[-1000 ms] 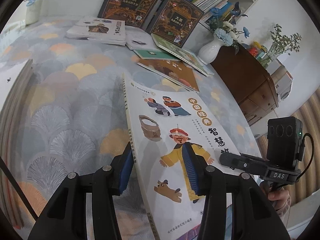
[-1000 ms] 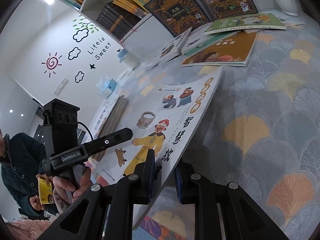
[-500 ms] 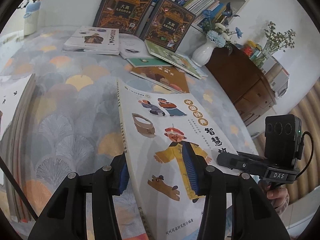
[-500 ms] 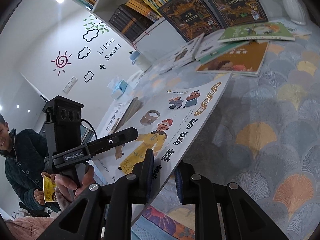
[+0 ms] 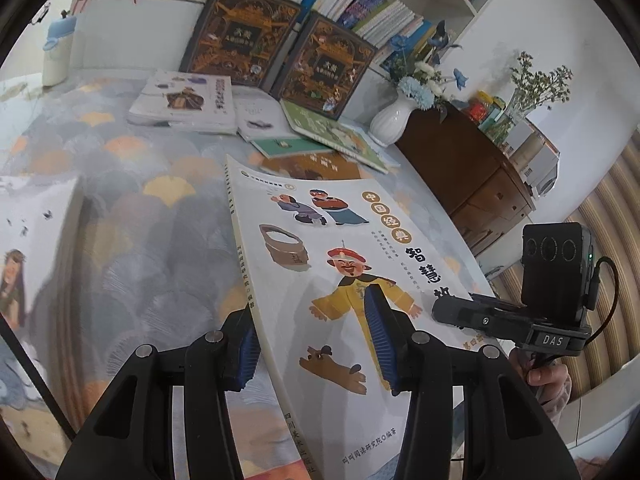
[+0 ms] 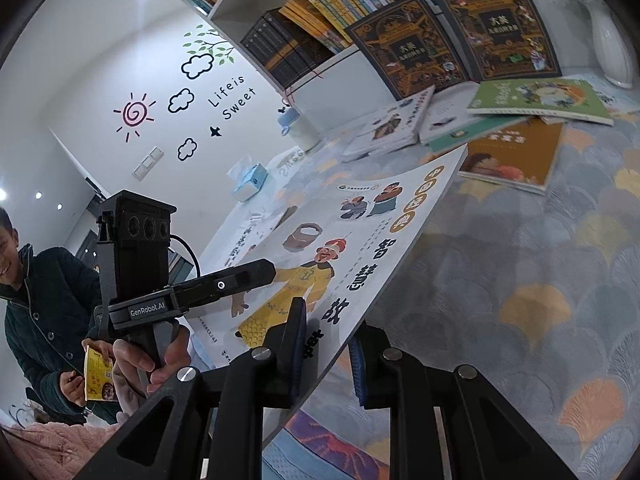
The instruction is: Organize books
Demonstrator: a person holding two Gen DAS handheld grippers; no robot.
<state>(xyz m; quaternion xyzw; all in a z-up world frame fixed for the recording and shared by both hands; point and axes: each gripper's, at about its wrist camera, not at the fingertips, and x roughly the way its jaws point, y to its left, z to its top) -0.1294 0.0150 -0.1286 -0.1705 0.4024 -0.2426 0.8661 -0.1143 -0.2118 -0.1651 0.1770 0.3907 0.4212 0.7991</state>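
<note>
A thin white picture book (image 5: 320, 240) with a cartoon man in a yellow robe hangs tilted above the patterned tablecloth (image 5: 140, 248). My left gripper (image 5: 312, 340) is shut on its spine side, one blue pad under the edge and one on the cover. In the right wrist view the same book (image 6: 360, 240) has its opposite long edge pinched by my right gripper (image 6: 326, 354), which is shut on it. Each view shows the other gripper's body beside the book, in a hand.
Two dark ornate books (image 5: 248, 32) lean against the full shelf at the back. Flat before them lie a white book stack (image 5: 184, 100), a green book (image 5: 332, 132) and an orange one (image 6: 516, 156). A white vase (image 5: 390, 122) and wooden cabinet (image 5: 460, 184) stand right. A person (image 6: 40, 300) is at the left.
Both grippers have risen with the book still held between them. The book hangs higher over the cloth, and more of the shelf shows at the top.
</note>
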